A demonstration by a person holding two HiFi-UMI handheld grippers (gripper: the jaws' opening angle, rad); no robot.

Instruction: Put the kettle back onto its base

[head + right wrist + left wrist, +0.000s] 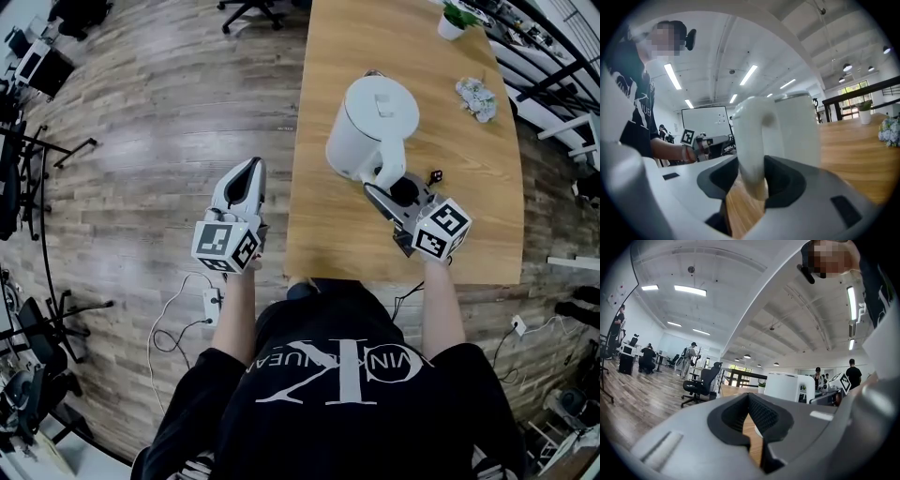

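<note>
White kettle (372, 131) upright at the centre of the head view, over the pale wooden bench (328, 234), lid down, handle (392, 169) turned toward the lower right. Pinched on that handle from both sides by the fingers of the right gripper (386, 186). In the right gripper view, handle filling the gap between the dark pads (780, 176), kettle body rising just behind.

Hard to tell whether standing on the bench or held just clear of it, the underside being hidden by the kettle's own body. Base not to be made out in any view.

Just beside the right gripper, toward the right edge of the bench, a small dark object (435, 175), too small to name. Further up at the right, a crumpled pale bundle (476, 96). At the top edge, a potted plant (452, 19), partly cut off.

Left gripper (251, 167) left of the bench's edge, over the wooden floor (141, 141), well apart from the kettle. Fingers pressed together at the tips, holding nothing. Only a thin strip of bench visible through the slit below them in the left gripper view.

Below that gripper on the floor, a power strip (211, 302) with a looping white cable. Office chair (248, 11) at the top edge, cut off by the frame. Far-off people at the left of the left gripper view, small and indistinct.
</note>
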